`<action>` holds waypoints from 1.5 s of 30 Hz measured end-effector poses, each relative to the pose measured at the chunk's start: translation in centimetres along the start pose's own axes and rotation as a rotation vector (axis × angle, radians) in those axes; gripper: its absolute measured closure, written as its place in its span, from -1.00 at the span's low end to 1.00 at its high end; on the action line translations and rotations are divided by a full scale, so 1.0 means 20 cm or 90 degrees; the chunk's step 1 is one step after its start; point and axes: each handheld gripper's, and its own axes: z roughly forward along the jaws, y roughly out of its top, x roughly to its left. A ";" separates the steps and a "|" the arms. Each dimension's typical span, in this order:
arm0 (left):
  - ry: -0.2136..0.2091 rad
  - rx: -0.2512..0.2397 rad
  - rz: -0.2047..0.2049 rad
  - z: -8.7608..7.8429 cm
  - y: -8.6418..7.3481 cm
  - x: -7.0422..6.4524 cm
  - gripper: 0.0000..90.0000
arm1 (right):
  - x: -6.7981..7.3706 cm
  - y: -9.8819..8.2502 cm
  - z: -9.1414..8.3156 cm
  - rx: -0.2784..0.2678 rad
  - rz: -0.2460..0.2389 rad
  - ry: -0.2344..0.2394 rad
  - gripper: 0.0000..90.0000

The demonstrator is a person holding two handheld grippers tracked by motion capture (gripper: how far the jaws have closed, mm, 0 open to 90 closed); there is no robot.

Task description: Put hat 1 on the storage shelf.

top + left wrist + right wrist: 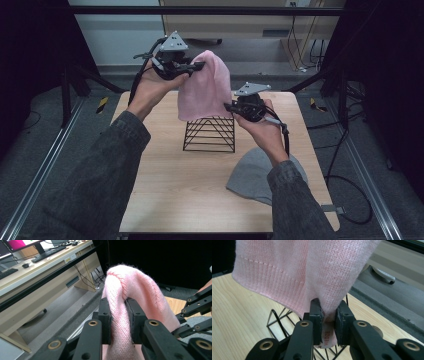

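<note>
Two knit hats were on hand, one pink and one grey, along with one black wire rack [210, 134] and two grippers. The pink hat [205, 90] was soft and fuzzy, with a ribbed band along its edge, and hung in the air just above the rack, stretched between the two grippers. The left gripper [196, 65] had its jaws clamped on a bunched fold at the crown; the right gripper [229, 106] pinched the lower edge. The grey hat [252, 175] lay flat on the wooden table [170, 195], near the person's right sleeve. The right gripper view showed a small sewn label [326, 336] between the jaws, while the left gripper view showed a desk with keyboards [47, 253] beyond the table.
</note>
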 end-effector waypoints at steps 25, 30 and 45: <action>-0.006 0.009 -0.023 0.05 -0.10 -0.03 0.68 | 0.02 -0.07 0.03 0.033 -0.017 -0.004 0.73; -0.011 0.011 -0.032 0.06 -0.12 -0.04 0.67 | 0.02 -0.10 0.04 0.034 -0.011 -0.010 0.73; -0.034 0.029 -0.043 0.07 -0.23 -0.13 0.70 | 0.04 -0.24 0.11 0.060 0.010 -0.006 0.72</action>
